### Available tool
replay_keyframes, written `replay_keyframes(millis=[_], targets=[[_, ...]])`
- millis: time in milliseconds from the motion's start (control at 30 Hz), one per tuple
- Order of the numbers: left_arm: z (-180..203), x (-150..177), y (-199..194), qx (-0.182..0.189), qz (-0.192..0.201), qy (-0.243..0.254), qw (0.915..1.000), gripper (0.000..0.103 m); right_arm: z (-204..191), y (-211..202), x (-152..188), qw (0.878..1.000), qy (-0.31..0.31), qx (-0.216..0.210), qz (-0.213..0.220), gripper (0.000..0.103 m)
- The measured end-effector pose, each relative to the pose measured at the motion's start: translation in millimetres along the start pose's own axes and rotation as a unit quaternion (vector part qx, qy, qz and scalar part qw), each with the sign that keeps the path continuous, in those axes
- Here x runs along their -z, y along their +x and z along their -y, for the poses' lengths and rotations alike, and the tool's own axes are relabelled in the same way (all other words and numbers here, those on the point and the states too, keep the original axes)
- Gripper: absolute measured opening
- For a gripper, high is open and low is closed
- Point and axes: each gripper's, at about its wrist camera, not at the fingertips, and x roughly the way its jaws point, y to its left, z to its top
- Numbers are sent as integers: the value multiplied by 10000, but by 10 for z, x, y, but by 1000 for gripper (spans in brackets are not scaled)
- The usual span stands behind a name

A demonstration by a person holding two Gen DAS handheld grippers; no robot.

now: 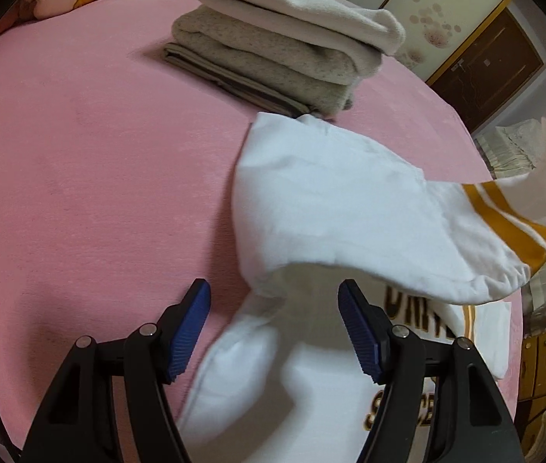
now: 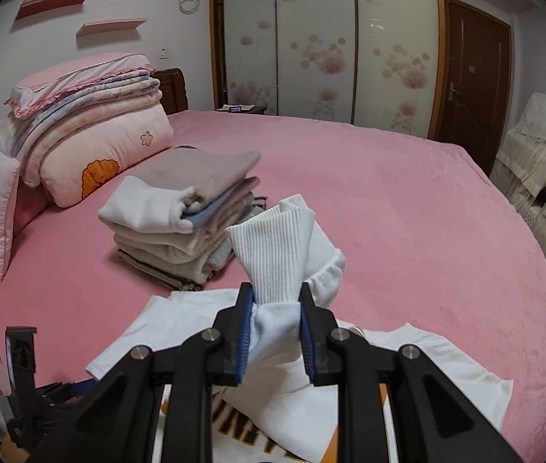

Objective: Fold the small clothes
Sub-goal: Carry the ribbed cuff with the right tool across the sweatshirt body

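Up front, the right gripper (image 2: 274, 332) is clamped on the ribbed white cuff (image 2: 273, 254) of a sleeve, the blue pads pinching the fabric into a tight bunch between them while the cuff fans out above and beyond the fingertips. That sleeve belongs to a white sweatshirt (image 2: 180, 332) lying on the pink bed (image 2: 408, 212) directly beneath and behind the gripper, brown and orange lettering showing between its black arms. Ahead and slightly left of it sits a stack of folded clothes (image 2: 180, 223), grey and cream, with a white-cuffed garment on top. Further left, pink quilts and pillows (image 2: 91, 135) are piled against the headboard.

The left gripper (image 1: 274, 301) hangs with its jaws apart and nothing between the blue pads; the white sweatshirt (image 1: 311, 378) lies just below and past its fingertips, untouched by them. To its right, the lifted sleeve (image 1: 350, 200) stretches up and away, yellow stripes (image 1: 512, 223) near the cuff end. Beyond the gripper, straight ahead, the stack of folded clothes (image 1: 273, 58) rests on the pink bed (image 1: 80, 173).
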Motion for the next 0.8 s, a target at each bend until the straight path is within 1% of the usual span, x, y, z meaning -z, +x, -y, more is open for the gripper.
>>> replay_keyframes(millis=[33,133,167,200,233,300,367,400,433,467,533,567,633,700,800], targets=[[30,-4,12,-82,27,48,10000,69,51,-16,25,10000,58,4,18,22],[105,-30,139,-664,24,243,9975,69,279,-116,148,9992,325,53,211,22],[97,-35,173,-754,6,246,9969,69,391,-173,218,9985,447,111,304,22],[90,-35,219,-839,-15,233,9962,67,495,-218,293,9974,582,176,379,22],[77,-31,255,-921,-29,224,9955,62,597,-250,379,9962,728,256,405,23],[89,-20,315,-1110,-48,292,9934,58,824,-284,583,9930,1070,363,349,24],[127,0,339,-1224,0,389,9917,58,1082,-223,885,9880,1484,424,-15,28],[142,5,344,-1254,9,413,9913,58,1215,-127,1082,9835,1689,502,-423,30],[156,11,347,-1288,20,445,9907,58,1300,-59,1200,9795,1819,494,-716,32],[172,18,348,-1317,25,482,9901,58,1405,21,1353,9730,2004,457,-1054,35],[166,44,333,-1331,32,515,9898,58,1624,96,1627,9565,2499,335,-1465,37],[172,53,322,-1334,28,539,9896,58,1744,73,1743,9469,2819,248,-1525,39],[192,79,297,-1356,25,581,9891,58,1867,-30,1814,9406,3048,342,-1455,41],[210,92,283,-1358,12,598,9889,58,1959,-137,1811,9401,3086,474,-1369,41],[204,110,267,-1340,9,604,9891,58,2071,-245,1736,9415,3080,452,-1292,41]])
